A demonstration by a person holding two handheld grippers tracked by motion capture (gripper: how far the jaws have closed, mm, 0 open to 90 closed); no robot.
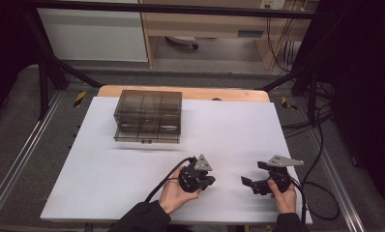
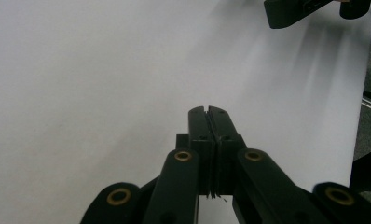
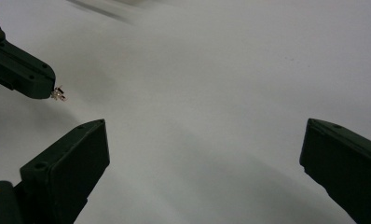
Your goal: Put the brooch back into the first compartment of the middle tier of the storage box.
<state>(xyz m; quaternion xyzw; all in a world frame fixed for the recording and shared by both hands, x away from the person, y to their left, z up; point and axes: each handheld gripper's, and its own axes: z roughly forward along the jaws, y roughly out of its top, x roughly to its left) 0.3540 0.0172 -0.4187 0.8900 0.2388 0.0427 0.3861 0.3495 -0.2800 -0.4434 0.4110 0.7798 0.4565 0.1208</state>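
The left claw (image 1: 207, 180) hovers over the near middle of the white worktop (image 1: 108, 174), its jaws pressed together on a tiny metallic part (image 3: 58, 94); the part pokes out at the jaw tips in the right gripper view, too small to identify. The right claw (image 1: 248, 182) sits just to the right, near the worktop's near edge, its jaws spread wide and empty. A smoky transparent drawer box (image 1: 148, 116) stands well apart at the far left.

Both black two-jaw claws, left claw (image 1: 206, 182) and right claw (image 1: 248, 184), carried grey three-cornered plates, brass-ringed screws, black cables; dark sleeves showed.
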